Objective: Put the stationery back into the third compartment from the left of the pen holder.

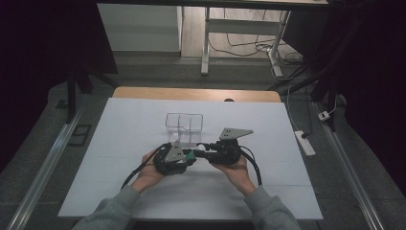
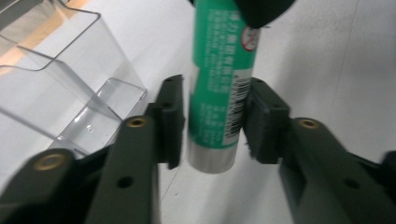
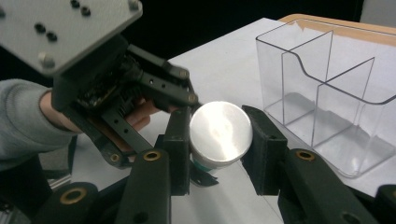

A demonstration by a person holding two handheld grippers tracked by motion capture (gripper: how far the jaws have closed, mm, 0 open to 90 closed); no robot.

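Note:
A green glue stick (image 1: 189,154) hangs level over the middle of the white sheet, between the two grippers, which face each other. My left gripper (image 1: 191,155) reaches in from the left. In the left gripper view its pads (image 2: 170,121) press both sides of the printed green tube (image 2: 217,93), whose pale end points at the camera. My right gripper (image 1: 198,153) comes from the right. Its jaws (image 3: 219,144) clamp the stick's other end, whose silver round cap (image 3: 220,130) faces that camera. The left gripper (image 3: 187,100) shows behind the cap.
A clear plastic organiser (image 1: 184,125) with dividers stands just beyond the grippers, close to both (image 2: 70,93) (image 3: 327,102). The white sheet (image 1: 143,191) covers the wooden table. A power strip (image 1: 305,143) and cables lie on the floor at right.

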